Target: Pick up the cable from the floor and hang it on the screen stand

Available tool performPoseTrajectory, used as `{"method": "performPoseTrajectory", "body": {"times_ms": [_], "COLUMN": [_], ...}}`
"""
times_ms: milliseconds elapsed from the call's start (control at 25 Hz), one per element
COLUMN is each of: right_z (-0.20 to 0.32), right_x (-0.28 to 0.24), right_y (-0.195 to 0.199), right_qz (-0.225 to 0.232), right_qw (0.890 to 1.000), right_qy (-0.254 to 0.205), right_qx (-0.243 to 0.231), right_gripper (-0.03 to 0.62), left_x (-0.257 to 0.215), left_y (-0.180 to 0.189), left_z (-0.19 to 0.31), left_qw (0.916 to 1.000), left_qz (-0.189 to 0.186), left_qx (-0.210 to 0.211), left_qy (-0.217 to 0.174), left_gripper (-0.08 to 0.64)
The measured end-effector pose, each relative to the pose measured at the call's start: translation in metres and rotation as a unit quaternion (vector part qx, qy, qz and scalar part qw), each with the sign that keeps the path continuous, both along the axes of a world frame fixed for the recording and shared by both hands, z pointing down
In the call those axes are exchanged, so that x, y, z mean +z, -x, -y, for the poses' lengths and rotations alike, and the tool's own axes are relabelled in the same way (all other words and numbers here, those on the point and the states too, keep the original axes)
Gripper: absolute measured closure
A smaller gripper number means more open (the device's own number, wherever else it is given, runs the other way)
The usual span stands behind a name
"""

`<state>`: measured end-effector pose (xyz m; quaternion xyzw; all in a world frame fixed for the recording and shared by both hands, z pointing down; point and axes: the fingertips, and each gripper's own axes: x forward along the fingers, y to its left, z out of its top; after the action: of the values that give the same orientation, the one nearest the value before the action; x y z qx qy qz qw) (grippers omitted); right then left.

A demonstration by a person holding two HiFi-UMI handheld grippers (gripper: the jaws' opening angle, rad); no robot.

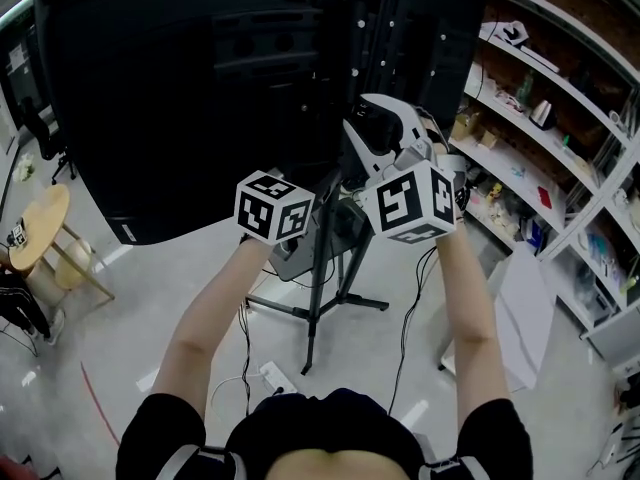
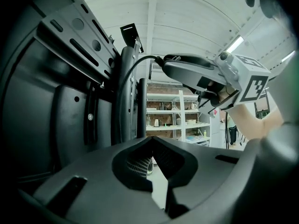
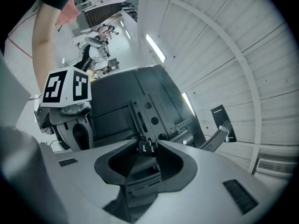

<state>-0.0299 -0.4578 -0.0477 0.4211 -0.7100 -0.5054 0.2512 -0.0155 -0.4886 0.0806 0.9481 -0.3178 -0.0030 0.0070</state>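
Observation:
The black screen (image 1: pixel 180 88) stands on a stand with splayed feet (image 1: pixel 318 308), and I see it from behind. My right gripper (image 3: pixel 147 143) is shut on the cable's black plug (image 3: pixel 146 147), raised level in front of the slotted mounting bracket (image 3: pixel 149 111). In the left gripper view the right gripper (image 2: pixel 164 62) shows at upper right. The black cable (image 2: pixel 125 92) curves out of its tip and drops along the stand's column (image 2: pixel 140 111). My left gripper (image 2: pixel 150 141) is shut with nothing seen between its jaws. Its marker cube (image 1: pixel 275 208) is just left of the right one (image 1: pixel 410 203).
Stocked shelves (image 1: pixel 540 148) line the right side. A round wooden table (image 1: pixel 40 228) stands at the left. A white power strip (image 1: pixel 275 376) and loose wires (image 1: pixel 405 338) lie on the floor by the stand's feet. A white board (image 1: pixel 525 308) leans at the right.

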Motion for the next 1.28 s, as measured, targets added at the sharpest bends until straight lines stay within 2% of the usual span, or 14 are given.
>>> {"method": "performPoseTrajectory", "body": {"times_ms": [200,520,720,1000,1280], "right_z": [0.01,0.027,0.032,0.038,0.049], "right_x": [-0.027,-0.081,-0.121,-0.168,-0.204], "right_y": [-0.003,-0.001,-0.001,0.008,0.0], "right_qz": [0.014,0.018,0.036,0.04,0.052], "right_qw": [1.0,0.997,0.994,0.991,0.992], "right_qy": [-0.016,-0.041,-0.051,-0.063,-0.071], "right_qx": [-0.019,-0.059,-0.09,-0.107,-0.094], "right_gripper": [0.451,0.451,0.451,0.451,0.451], "left_x": [-0.005,-0.037,-0.062,-0.102,-0.113], "left_y": [-0.005,-0.006,-0.006,0.004,0.003], "left_z": [0.001,0.025,0.032,0.034,0.035], "left_qw": [1.0,0.999,0.9978,0.9947,0.9938], "left_qz": [0.0,-0.004,-0.005,-0.002,-0.004], "left_qx": [0.001,-0.036,-0.056,-0.079,-0.083], "left_qy": [-0.007,-0.026,-0.036,-0.066,-0.073], "left_gripper": [0.552,0.552,0.552,0.552,0.552]}}
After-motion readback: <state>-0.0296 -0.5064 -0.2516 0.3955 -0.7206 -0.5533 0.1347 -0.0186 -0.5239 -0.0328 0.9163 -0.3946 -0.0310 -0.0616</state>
